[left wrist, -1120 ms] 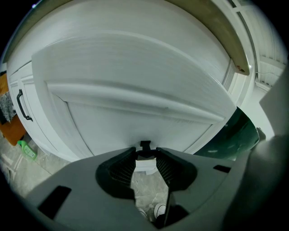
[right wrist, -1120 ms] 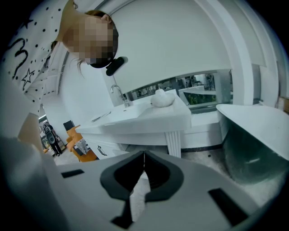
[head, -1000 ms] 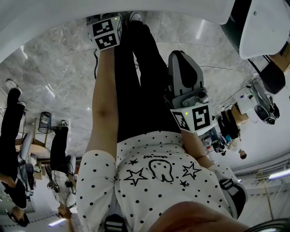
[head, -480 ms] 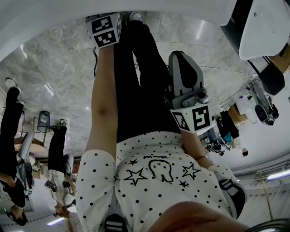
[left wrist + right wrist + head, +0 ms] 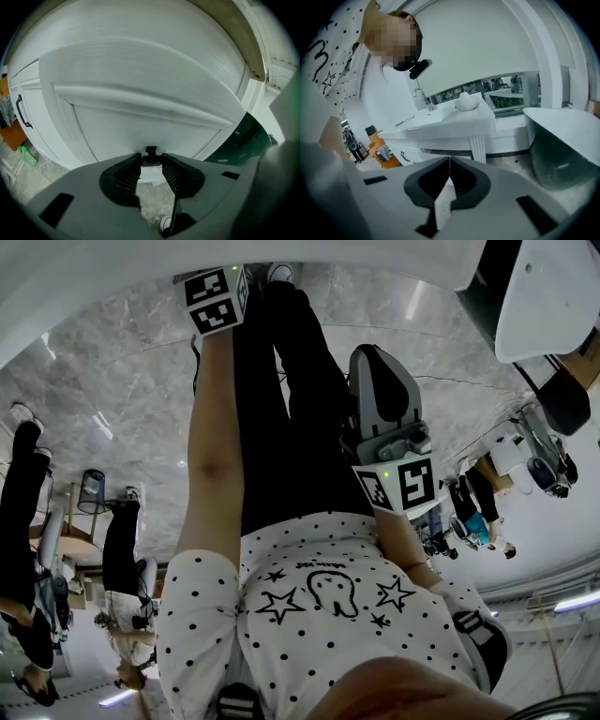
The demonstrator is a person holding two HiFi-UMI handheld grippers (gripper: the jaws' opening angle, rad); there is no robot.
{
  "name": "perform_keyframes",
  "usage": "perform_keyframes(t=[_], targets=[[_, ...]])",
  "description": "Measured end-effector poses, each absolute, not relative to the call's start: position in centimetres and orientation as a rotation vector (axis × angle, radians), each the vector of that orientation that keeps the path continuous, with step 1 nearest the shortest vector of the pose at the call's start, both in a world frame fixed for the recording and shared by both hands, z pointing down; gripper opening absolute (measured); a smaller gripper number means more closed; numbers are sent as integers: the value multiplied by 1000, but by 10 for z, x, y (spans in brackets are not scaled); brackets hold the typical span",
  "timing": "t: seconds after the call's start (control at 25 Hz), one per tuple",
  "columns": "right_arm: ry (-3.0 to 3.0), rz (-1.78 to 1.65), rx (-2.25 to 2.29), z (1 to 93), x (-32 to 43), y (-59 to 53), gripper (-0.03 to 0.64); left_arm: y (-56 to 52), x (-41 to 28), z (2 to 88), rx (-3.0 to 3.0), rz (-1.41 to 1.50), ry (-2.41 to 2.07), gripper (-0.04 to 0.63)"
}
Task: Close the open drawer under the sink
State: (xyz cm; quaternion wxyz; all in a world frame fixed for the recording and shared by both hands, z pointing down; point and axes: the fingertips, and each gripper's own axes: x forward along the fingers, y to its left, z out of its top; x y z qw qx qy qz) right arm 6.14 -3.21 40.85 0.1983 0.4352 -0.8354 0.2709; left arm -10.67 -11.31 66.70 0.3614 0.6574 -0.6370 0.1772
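A white panelled cabinet front (image 5: 140, 103) fills the left gripper view, close ahead. My left gripper (image 5: 151, 157) points down at its lower edge. Its jaws stand apart, with floor showing through the gap. A small dark piece (image 5: 150, 150) sits right at the tips; I cannot tell what it is. In the head view only the left gripper's marker cube (image 5: 217, 301) shows, at the top beyond the outstretched arm. My right gripper (image 5: 449, 161) is shut with nothing in it and hangs beside the person's hip (image 5: 380, 390). It looks toward the white sink cabinet (image 5: 445, 124).
A black bar handle (image 5: 20, 111) sits on a cabinet door at the left. A faucet (image 5: 423, 99) stands on the sink top, and a white bathtub (image 5: 565, 140) is at the right. The person's black-clad legs (image 5: 281, 399) stand on grey marble floor (image 5: 112, 399).
The left gripper's marker cube has crept slightly toward the top of the head view. The right gripper has kept still.
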Motion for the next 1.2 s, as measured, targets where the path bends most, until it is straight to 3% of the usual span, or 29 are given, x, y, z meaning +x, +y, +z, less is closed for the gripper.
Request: perform_keyframes(t=[1.2], targets=[[-2334, 767, 1209, 407, 60, -38, 14, -130, -107, 665, 1702, 437, -1631, 140]])
